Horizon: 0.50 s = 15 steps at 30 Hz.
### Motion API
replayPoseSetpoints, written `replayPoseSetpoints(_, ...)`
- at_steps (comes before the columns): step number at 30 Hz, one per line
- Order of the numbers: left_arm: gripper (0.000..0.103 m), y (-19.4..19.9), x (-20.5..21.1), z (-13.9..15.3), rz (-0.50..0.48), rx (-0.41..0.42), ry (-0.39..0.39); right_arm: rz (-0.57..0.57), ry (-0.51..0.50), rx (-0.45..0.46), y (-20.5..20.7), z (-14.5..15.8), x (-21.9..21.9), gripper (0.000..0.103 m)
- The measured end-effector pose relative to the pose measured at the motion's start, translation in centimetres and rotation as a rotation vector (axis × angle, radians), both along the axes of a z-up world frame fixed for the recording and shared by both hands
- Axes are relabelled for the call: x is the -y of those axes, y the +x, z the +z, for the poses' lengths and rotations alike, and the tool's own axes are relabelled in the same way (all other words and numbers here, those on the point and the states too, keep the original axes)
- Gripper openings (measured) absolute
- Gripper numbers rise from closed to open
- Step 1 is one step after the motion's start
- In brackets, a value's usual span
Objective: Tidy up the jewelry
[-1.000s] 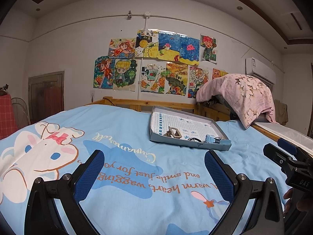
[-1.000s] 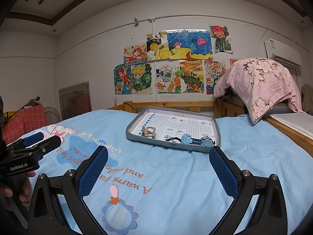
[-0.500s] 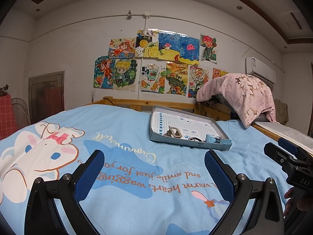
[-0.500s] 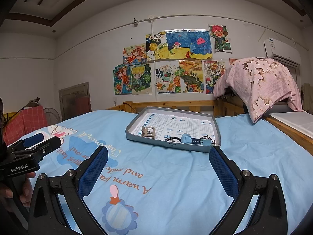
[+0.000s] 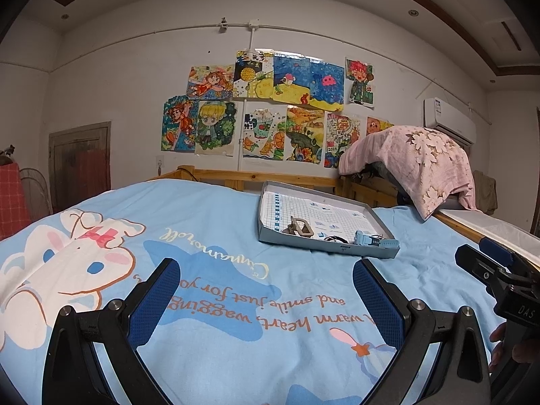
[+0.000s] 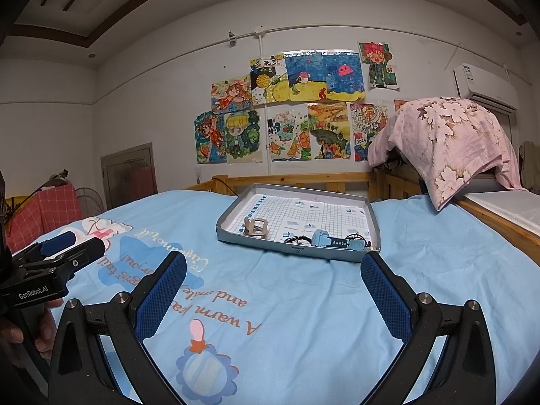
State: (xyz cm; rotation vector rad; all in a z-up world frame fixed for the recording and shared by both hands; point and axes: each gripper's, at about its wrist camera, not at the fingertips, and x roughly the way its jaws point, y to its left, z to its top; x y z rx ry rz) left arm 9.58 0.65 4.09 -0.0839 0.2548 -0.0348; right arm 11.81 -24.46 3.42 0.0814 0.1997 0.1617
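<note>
A shallow grey tray (image 6: 374,233) sits on the blue bedsheet (image 6: 303,303), toward the far edge of the bed near the wooden bed frame (image 6: 303,178), and the jewelry lies along the tray's near edge. At the near left corner of the tray there's a tan rectangular buckle (image 6: 255,226), lying flat on the grid-printed lining. Further right along the near edge comes a light blue watch (image 6: 332,240), with a small dark ring or chain piece (image 6: 295,240) just beside it on its left; what exactly that piece is, too small to tell. From the left wrist view the same tray (image 5: 270,233) shows with the buckle (image 5: 301,228) and the watch (image 5: 373,240) lined up along its near wall. Both tools hang over the sheet, well short of the tray. The right gripper (image 6: 274,292) has its jaws wide apart, nothing between the blue pads (image 6: 160,298). The left gripper (image 5: 266,298) is the same, jaws spread, blue pads (image 5: 153,298) empty, only the sheet's printed lettering between them. Each gripper shows at the edge of the other's view. Behind the bed, colourful drawings (image 6: 290,108) cover the wall, and a pink floral blanket (image 6: 449,141) is draped over something at the right.
</note>
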Motion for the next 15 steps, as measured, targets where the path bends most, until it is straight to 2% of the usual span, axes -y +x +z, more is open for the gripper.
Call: replayPoseSetpoints(15, 0.103, -0.24, -0.01, -0.14, 0.03, 0.011, 0.033, 0.0, 0.001, 0.0, -0.01, 0.03, -0.02, 0.102)
